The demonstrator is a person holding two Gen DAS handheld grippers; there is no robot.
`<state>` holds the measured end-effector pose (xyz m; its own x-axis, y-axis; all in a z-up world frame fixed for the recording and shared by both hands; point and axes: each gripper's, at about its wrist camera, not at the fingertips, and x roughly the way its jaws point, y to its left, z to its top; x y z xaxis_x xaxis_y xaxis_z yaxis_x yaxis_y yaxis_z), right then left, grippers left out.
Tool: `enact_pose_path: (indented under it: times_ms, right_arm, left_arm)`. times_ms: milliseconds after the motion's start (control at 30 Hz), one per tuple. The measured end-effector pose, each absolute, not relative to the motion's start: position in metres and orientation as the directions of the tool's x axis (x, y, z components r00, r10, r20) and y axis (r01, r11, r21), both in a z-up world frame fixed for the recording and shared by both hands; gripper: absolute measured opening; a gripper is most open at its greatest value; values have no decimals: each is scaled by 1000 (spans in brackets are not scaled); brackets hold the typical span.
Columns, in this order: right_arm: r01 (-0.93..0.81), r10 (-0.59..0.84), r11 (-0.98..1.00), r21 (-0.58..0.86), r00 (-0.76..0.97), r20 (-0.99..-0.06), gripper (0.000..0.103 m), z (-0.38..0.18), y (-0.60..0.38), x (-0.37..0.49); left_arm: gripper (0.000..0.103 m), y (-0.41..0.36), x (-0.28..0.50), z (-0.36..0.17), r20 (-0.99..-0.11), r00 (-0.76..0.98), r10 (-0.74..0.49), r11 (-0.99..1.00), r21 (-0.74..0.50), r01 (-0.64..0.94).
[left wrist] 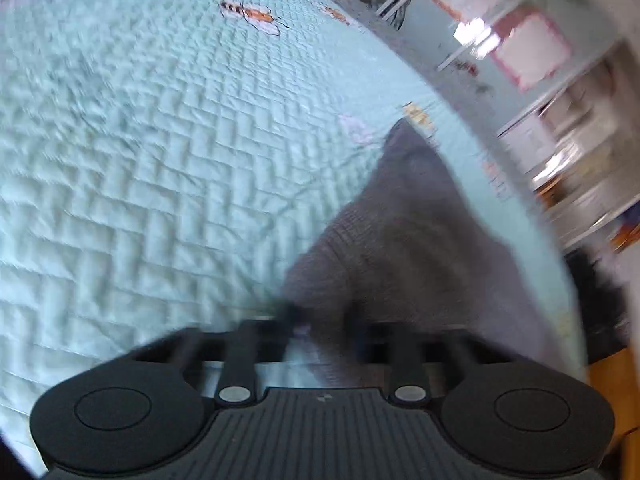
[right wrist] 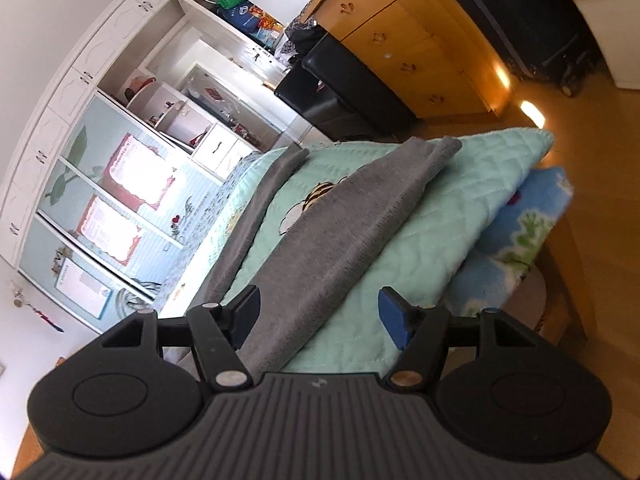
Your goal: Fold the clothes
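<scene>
A grey knitted garment (left wrist: 404,240) lies on the mint quilted bedspread (left wrist: 160,160), rising towards the camera in the blurred left wrist view. My left gripper (left wrist: 324,316) is shut on a fold of it, the cloth bunched between the dark fingertips. In the right wrist view the same grey garment (right wrist: 352,220) stretches away as two long strips across the bedspread (right wrist: 432,216), reaching the bed's far edge. My right gripper (right wrist: 320,312) is open just above the nearer strip, whose edge runs between the fingers close to the left finger (right wrist: 248,306); the blue-padded right finger (right wrist: 394,316) is clear of it.
A white wall unit with shelves and glass doors (right wrist: 132,152) stands beside the bed. A wooden dresser (right wrist: 420,40) and a black case (right wrist: 336,92) stand past the bed's end. A blue patterned blanket (right wrist: 520,236) hangs below the quilt. Wooden floor (right wrist: 592,152) lies to the right.
</scene>
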<state>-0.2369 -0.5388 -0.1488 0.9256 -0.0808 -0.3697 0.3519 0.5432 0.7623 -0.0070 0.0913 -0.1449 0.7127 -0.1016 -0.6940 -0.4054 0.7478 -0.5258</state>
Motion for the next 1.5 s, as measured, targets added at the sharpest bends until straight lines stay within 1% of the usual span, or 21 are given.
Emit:
enact_pose_path:
  times_ms: [33, 100, 167, 233, 433, 500, 567, 600, 667, 733, 900, 1000, 1033, 1100, 1133, 1167, 1267, 1400, 1433, 1467, 1500]
  right_arm:
    - [349, -79, 547, 761, 927, -367, 67, -148, -538, -236]
    - [344, -75, 557, 756, 927, -366, 68, -146, -536, -236]
    - [341, -78, 567, 750, 928, -363, 68, -143, -534, -236]
    - [337, -82, 583, 739, 930, -360, 68, -140, -533, -237]
    - [293, -17, 624, 724, 932, -363, 68, -139, -519, -232]
    - [247, 33, 657, 712, 934, -355, 69, -135, -510, -226]
    - [194, 92, 688, 699, 933, -349, 72, -130, -502, -220]
    - [167, 122, 701, 693, 930, -347, 75, -128, -499, -217]
    - [134, 168, 711, 690, 921, -353, 75, -127, -493, -210]
    - [118, 200, 707, 698, 913, -357, 75, -127, -489, -203]
    - [35, 314, 695, 718, 883, -347, 75, -122, -470, -178]
    - [-38, 406, 685, 727, 849, -338, 77, -117, -448, -155]
    - [-59, 434, 685, 726, 834, -340, 77, -116, -438, -146]
    - [-100, 484, 685, 722, 803, -348, 78, -112, -417, -128]
    - [-119, 508, 686, 718, 785, -355, 78, -110, -406, -118]
    - [-140, 529, 687, 713, 768, -360, 78, -107, -395, -109]
    - [-205, 588, 692, 692, 717, -375, 78, -98, -361, -81]
    - [-261, 641, 694, 670, 648, -411, 81, -95, -317, -46]
    - [-261, 650, 696, 669, 625, -433, 83, -99, -307, -37]
    - [-238, 644, 711, 662, 599, -476, 83, -105, -298, -28]
    - [-204, 624, 737, 645, 573, -532, 83, -109, -290, -20]
  left_arm:
    - [10, 92, -9, -144, -690, 715, -112, 752, -529, -393]
    - [8, 93, -19, -136, -686, 718, -122, 759, -530, -378]
    - [5, 90, -32, -121, -699, 708, -101, 798, -482, -362]
    - [5, 88, -44, -107, -720, 690, -77, 836, -424, -349]
    - [6, 91, -47, -115, -762, 643, -77, 862, -375, -340]
    - [9, 92, -48, -117, -776, 626, -77, 871, -358, -337]
    - [17, 93, -49, -120, -789, 610, -76, 879, -341, -332]
    - [18, 93, -50, -121, -795, 602, -75, 883, -333, -330]
    - [31, 95, -56, -120, -796, 599, -90, 886, -338, -316]
    - [34, 97, -64, -116, -788, 605, -115, 886, -357, -296]
    - [35, 100, -86, -105, -762, 622, -177, 883, -403, -242]
    - [35, 91, -94, -84, -704, 682, -196, 902, -402, -156]
    - [38, 87, -92, -78, -691, 699, -186, 912, -387, -140]
    - [50, 79, -87, -68, -671, 725, -154, 928, -350, -127]
    - [60, 77, -82, -68, -663, 735, -140, 933, -336, -126]
    - [65, 74, -77, -67, -657, 743, -126, 938, -323, -126]
    - [68, 67, -55, -82, -662, 738, -130, 941, -318, -119]
    - [68, 57, -28, -124, -719, 665, -203, 927, -360, -107]
    - [71, 51, -28, -131, -726, 659, -199, 935, -342, -95]
    - [77, 44, -32, -132, -719, 668, -189, 951, -303, -58]
    - [80, 38, -34, -130, -724, 659, -204, 959, -283, -14]
